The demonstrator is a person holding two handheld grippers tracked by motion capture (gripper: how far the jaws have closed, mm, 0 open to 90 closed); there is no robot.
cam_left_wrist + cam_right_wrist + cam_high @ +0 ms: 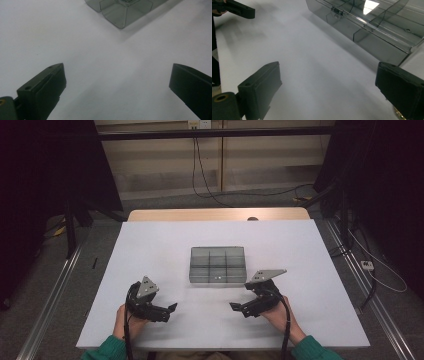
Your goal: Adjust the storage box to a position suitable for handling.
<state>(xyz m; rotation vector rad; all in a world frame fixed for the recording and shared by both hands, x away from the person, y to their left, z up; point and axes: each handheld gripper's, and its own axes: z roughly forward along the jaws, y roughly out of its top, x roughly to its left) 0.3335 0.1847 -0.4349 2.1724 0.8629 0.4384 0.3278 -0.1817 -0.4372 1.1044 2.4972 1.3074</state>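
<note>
White tabletop (150,270) carries a smoky clear compartment box (218,265) at its middle, lid latched (clasp on the near wall). Left gripper (172,307) and right gripper (233,307) rest near the table's front edge, both wide and empty. Judging from this, approach the clasp squarely, steadying the box's corner with the other gripper.

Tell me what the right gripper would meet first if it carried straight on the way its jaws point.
The right gripper, jaws open and empty, points across bare white table; probably nothing first, with the smoky clear plastic compartment box off to one side, though depth is unclear.
</note>
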